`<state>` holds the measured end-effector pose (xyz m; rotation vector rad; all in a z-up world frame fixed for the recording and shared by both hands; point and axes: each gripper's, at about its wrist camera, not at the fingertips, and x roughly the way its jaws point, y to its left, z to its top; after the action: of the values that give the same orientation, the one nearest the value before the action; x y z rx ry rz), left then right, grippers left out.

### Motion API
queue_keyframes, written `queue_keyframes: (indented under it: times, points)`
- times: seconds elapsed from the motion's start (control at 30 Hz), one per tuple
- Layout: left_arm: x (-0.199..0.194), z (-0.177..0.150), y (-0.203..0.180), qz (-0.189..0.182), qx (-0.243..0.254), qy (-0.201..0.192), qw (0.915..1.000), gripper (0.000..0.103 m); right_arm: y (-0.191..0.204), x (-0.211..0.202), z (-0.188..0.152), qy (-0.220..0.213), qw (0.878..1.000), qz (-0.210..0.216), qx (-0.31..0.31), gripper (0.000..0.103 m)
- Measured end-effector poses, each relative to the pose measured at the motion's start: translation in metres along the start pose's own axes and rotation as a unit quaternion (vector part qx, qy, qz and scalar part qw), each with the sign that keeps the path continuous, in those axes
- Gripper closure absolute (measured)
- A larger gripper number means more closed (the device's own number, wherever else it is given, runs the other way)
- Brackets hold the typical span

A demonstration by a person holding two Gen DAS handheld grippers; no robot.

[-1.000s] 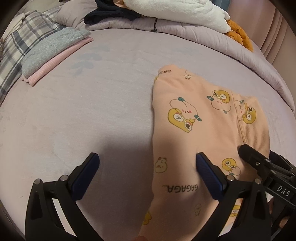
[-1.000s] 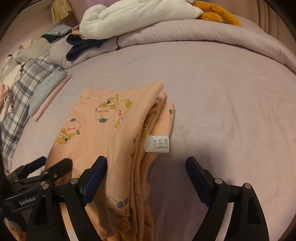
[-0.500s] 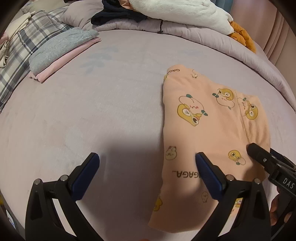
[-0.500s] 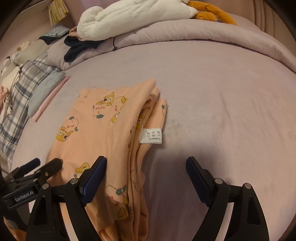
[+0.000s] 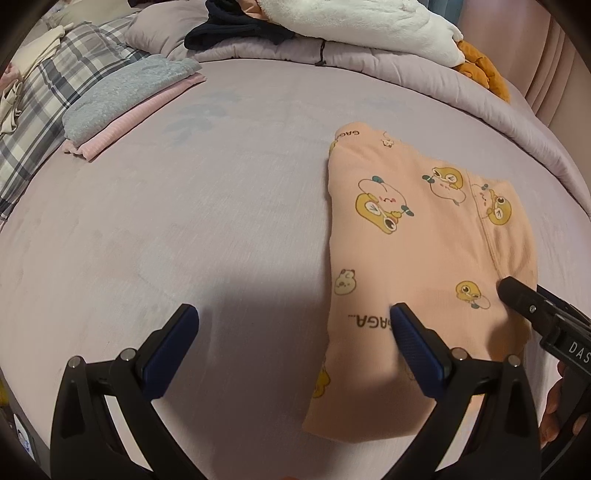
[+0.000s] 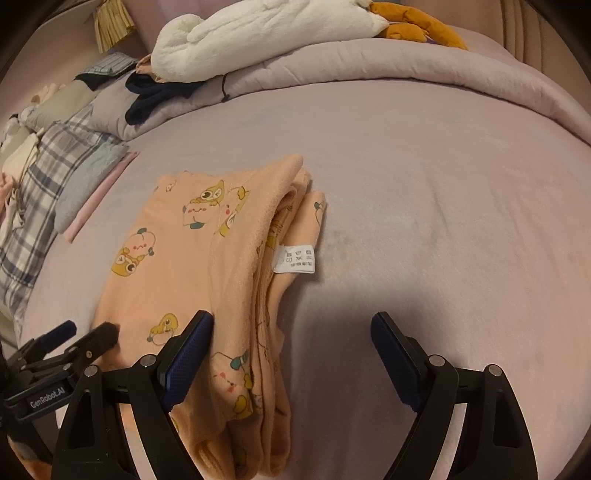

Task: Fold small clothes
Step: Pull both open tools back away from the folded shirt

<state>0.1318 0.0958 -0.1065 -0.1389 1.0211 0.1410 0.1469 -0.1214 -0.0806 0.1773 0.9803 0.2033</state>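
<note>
The peach printed garment (image 5: pixel 424 236) lies folded into a compact rectangle on the bed, at roughly 3 o'clock in the left wrist view and 9 o'clock in the right wrist view. Its stacked layers show along the right-hand edge, where a white care label (image 6: pixel 294 259) sticks out onto the sheet. The folds look tidy and aligned; in my judgement this item is essentially finished and awaits only transfer to a pile.

The left gripper (image 5: pixel 291 339) is spread wide and holds nothing; its right pad stands over the garment's near portion, its left pad over bare sheet. Whether that pad touches the cloth cannot be told. The right gripper (image 6: pixel 291 347) is likewise wide apart and empty, straddling the garment's layered edge, left pad over the fabric, right pad over the sheet. Both point steeply downward, a posture consistent with having let go of the cloth or preparing to scoop it.

The surface is a lilac bed sheet (image 5: pixel 192 229), soft and smooth. At 10 o'clock in the left view sits a folded stack: a grey towel-like piece (image 5: pixel 122 92) on a pink striped one (image 5: pixel 136 122), beside plaid fabric (image 5: pixel 48 110). At 12 o'clock a rolled lilac duvet (image 6: pixel 388 70) carries a white fleece item (image 6: pixel 266 33), dark navy clothing (image 6: pixel 155 92) and an orange plush (image 6: pixel 417 24).
</note>
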Motion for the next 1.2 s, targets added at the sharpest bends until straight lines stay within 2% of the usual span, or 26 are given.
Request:
queue_keyframes:
  times: [0.7,1.2]
  points:
    - [-0.003,-0.015,0.0,0.011,0.009,0.015,0.9998,0.0,-0.006,-0.006,-0.01,0.003,1.0,-0.007,0.002,0.017]
    - [-0.014,-0.028,-0.002,0.023,0.025,0.012,0.9994,0.0,-0.006,-0.014,-0.018,0.005,1.0,-0.019,-0.008,0.017]
